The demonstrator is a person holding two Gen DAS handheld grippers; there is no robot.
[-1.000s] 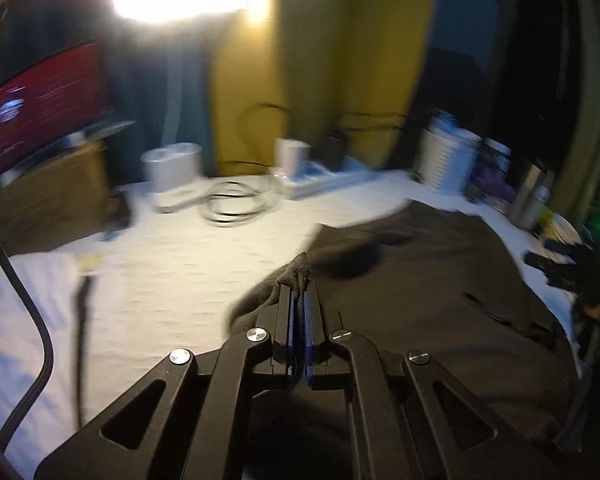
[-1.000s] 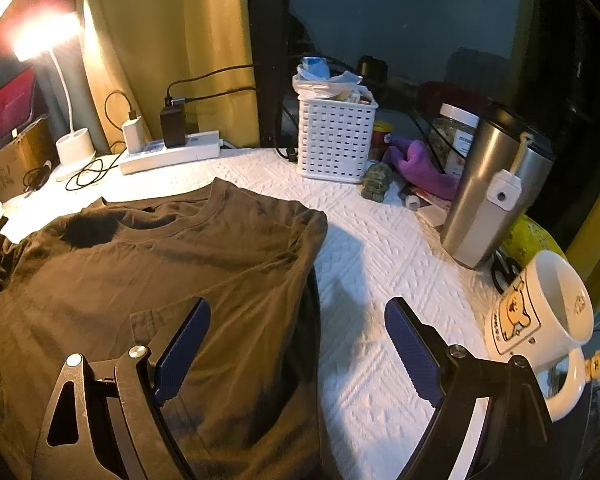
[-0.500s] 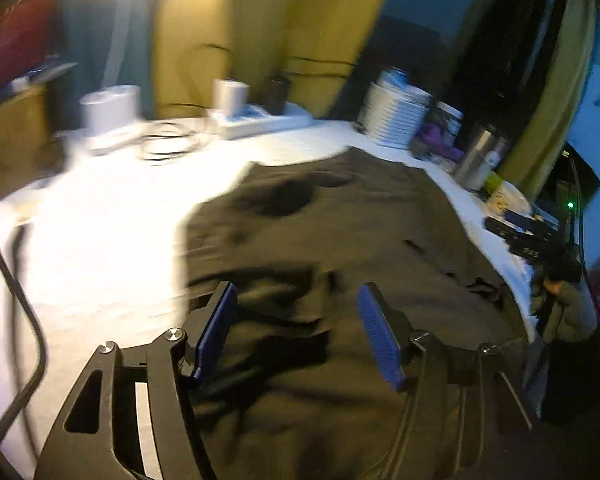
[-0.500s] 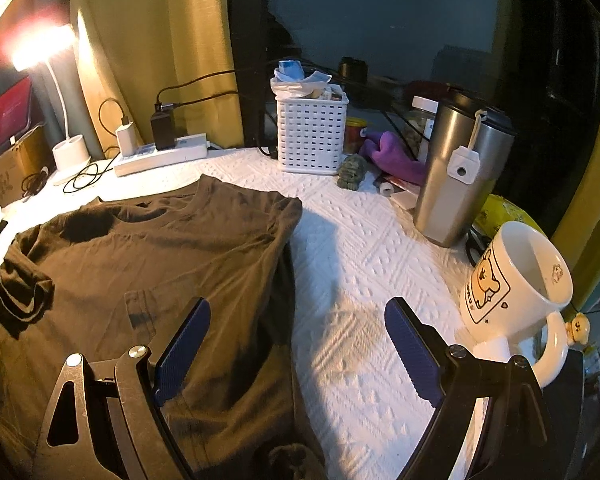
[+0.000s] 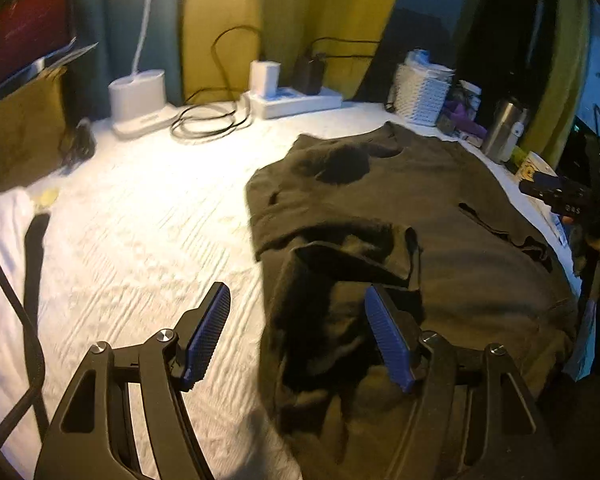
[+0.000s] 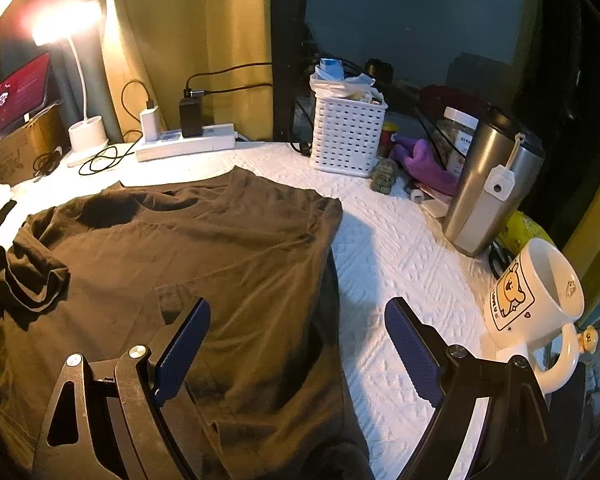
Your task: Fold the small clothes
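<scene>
Brimming white basket [image 6: 347, 136] beside T-shirt [image 6: 220, 248]

**Non-task items on the work surface**

A white quilted cover [image 6: 400, 248] spreads over the surface. Along the rear edge stand a lit desk lamp [image 6: 85, 136], a white power strip [image 6: 186, 146] carrying a white charger [image 6: 150, 122] and a black adapter [image 6: 190, 116], and a white perforated basket [image 6: 346, 136]. Right of the basket lie a purple cloth [image 6: 422, 164] and a lidded jar [image 6: 458, 134]. A steel tumbler [image 6: 486, 188] stands upright beside a white bear-print mug [image 6: 538, 300]. A red-lit screen [image 6: 18, 94] rests on a cardboard box [image 6: 16, 152] at far left.
</scene>
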